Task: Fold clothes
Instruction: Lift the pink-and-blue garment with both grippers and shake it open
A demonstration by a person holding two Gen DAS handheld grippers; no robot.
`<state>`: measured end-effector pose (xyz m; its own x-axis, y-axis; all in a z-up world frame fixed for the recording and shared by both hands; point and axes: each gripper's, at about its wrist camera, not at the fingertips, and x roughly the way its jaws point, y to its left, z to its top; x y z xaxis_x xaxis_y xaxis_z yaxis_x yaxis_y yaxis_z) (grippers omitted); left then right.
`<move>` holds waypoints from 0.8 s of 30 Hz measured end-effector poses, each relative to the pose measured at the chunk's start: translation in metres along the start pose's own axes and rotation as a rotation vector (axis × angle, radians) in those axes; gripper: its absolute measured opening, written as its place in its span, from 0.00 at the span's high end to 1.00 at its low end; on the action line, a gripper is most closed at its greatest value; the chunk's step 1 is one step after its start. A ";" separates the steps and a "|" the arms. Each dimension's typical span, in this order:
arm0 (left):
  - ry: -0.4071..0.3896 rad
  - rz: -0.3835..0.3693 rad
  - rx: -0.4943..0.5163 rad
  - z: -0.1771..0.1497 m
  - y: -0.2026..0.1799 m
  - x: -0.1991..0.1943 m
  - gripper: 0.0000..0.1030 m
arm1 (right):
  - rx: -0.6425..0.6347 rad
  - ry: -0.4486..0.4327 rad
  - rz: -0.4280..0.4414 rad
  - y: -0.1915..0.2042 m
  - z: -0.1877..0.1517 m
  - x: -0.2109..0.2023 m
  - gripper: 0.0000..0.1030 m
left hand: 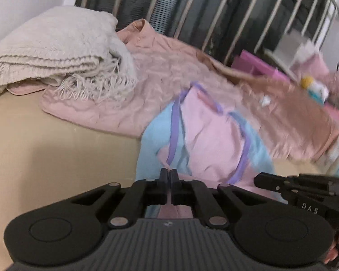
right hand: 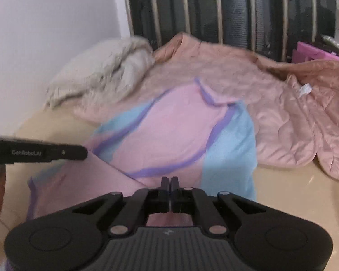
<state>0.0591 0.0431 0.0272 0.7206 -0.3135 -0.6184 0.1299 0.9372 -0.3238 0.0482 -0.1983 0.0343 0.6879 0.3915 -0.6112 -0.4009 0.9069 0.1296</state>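
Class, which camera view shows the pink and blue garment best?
The right wrist view: the pink and blue garment lies spread centrally, its purple trim traceable. The left wrist view shows it more obliquely, blurred, and partly cut off on the right.

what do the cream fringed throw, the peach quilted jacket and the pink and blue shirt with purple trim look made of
Cream fringed throw: looks like a loosely woven cotton or wool blend, matte, with a ribbed texture and tasselled fringe. Peach quilted jacket: probably padded synthetic, with stitched quilting and a slight sheen. Pink and blue shirt with purple trim: seemingly soft cotton jersey, matte, lying in limp flat folds.
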 end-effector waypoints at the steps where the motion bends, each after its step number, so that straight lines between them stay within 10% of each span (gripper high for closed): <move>1: -0.011 -0.015 -0.031 0.005 0.003 0.000 0.99 | 0.012 -0.025 -0.005 -0.002 0.004 -0.004 1.00; 6: -0.053 -0.059 -0.131 0.036 0.006 0.004 0.99 | 0.036 -0.102 -0.034 -0.010 0.030 -0.010 1.00; 10: -0.105 0.088 -0.119 0.057 0.004 0.031 0.90 | 0.024 -0.129 -0.064 -0.015 0.054 0.019 0.99; 14: 0.011 0.014 -0.105 0.043 0.012 0.007 0.76 | 0.080 -0.074 -0.141 -0.028 0.056 0.018 0.88; 17: -0.052 -0.090 0.019 -0.009 0.003 -0.058 0.36 | 0.027 -0.133 0.053 -0.022 0.017 -0.047 0.61; 24: 0.054 -0.083 0.193 -0.087 -0.042 -0.081 0.48 | -0.131 0.036 0.217 0.041 -0.065 -0.080 0.67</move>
<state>-0.0641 0.0154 0.0282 0.6652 -0.3935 -0.6345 0.3186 0.9182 -0.2355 -0.0627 -0.2024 0.0384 0.5565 0.5667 -0.6077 -0.6132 0.7736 0.1599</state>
